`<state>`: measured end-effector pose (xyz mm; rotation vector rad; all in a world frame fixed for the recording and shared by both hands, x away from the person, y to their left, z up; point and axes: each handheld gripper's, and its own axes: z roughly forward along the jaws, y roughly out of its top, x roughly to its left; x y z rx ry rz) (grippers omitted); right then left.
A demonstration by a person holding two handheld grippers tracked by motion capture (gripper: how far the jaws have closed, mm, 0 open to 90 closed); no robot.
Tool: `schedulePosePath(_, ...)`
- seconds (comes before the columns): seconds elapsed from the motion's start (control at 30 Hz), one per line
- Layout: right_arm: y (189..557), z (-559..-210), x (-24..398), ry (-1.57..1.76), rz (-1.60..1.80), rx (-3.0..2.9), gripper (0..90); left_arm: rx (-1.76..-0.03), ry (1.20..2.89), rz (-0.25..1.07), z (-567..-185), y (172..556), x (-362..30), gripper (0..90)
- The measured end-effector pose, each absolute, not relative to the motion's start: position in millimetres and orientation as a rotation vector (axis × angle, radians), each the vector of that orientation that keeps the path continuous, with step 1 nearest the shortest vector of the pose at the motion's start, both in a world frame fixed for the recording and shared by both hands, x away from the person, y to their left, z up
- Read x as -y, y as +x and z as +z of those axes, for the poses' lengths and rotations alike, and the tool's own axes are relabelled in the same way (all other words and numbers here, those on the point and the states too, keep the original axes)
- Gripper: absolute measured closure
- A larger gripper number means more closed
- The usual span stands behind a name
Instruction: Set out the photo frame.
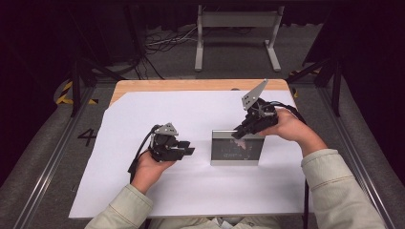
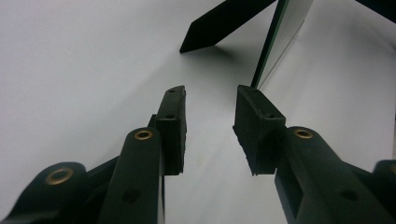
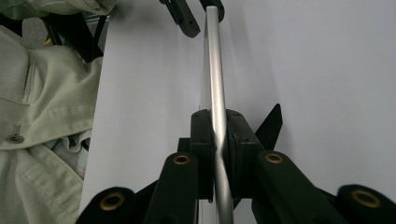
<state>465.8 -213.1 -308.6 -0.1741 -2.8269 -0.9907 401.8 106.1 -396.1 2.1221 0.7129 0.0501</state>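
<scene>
A wooden counter [image 1: 143, 86] carries a large white sheet [image 1: 143, 181] that covers nearly all of its top, leaving a strip of wood bare along the far edge. Beyond it, on the grey floor, stands a pale metal frame [image 1: 237, 36] beside loose cables.

The person's arms come in from the near side in light green sleeves [image 1: 341, 191].

On the sheet, a little right of the middle, stands a picture frame [image 1: 237, 148] with a silver border and a dark, glossy front that faces the person. It stands propped on a black strut behind it, whose tip shows in the left gripper view [image 2: 219, 23].

The right tongs [image 1: 240, 134] reach down from the right onto the frame's top edge near its right corner. In the right gripper view the silver edge [image 3: 215, 84] runs straight between the two pads, which press on it from both sides, so these tongs are closed on the frame.

The left tongs [image 1: 187, 149] lie low over the sheet, just left of the frame and apart from it, pointing toward its left side. Their jaws stand partly open with nothing but white sheet between the pads [image 2: 173, 126], and the frame's left edge [image 2: 271, 51] rises just ahead of them.
</scene>
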Motion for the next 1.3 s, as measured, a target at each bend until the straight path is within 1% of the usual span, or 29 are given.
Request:
schedulePosePath(0.1,466.6,-308.3,214.0,-0.181,-0.997,2.839,80.8,-0.713,2.122,0.05,-396.0,401.7,-106.0,64.1)
schedulePosePath(0.17,467.4,-307.0,216.1,-0.2,-1.022,2.823,75.5,-0.711,2.122,0.051,-395.9,401.8,-106.2,64.1)
schedulePosePath(0.2,467.4,-307.0,216.1,-0.2,-1.022,2.823,75.5,-0.713,2.123,0.049,-395.9,401.8,-106.4,64.1)
schedulePosePath(0.23,468.4,-305.2,219.1,-0.229,-1.08,2.792,68.7,-0.714,2.121,0.046,-395.9,401.9,-106.6,64.0)
schedulePosePath(0.27,468.3,-303.9,220.6,-0.237,-1.093,2.79,66.8,-0.714,2.118,0.044,-395.9,401.9,-106.8,63.9)
schedulePosePath(0.5,461.8,-295.1,233.4,-0.271,-1.19,2.812,59.6,-0.703,2.107,0.044,-394.6,402.4,-109.8,62.3)
schedulePosePath(0.6,459.3,-292.7,238.9,-0.286,-1.211,2.821,58.3,-0.701,2.1,0.049,-394.2,402.4,-111.4,61.5)
schedulePosePath(0.87,446.2,-283.1,274.2,-0.388,-1.311,2.851,54.4,-0.687,2.1,0.076,-394.3,398.3,-128.6,56.6)
schedulePosePath(1.07,438.3,-281.1,296.4,-0.442,-1.361,2.851,53.3,-0.689,2.082,0.081,-393.9,396.1,-139.5,55.1)
schedulePosePath(1.3,430.9,-279.6,315.7,-0.507,-1.393,2.844,50.5,-0.675,2.074,0.088,-392.9,395.4,-142.9,54.3)
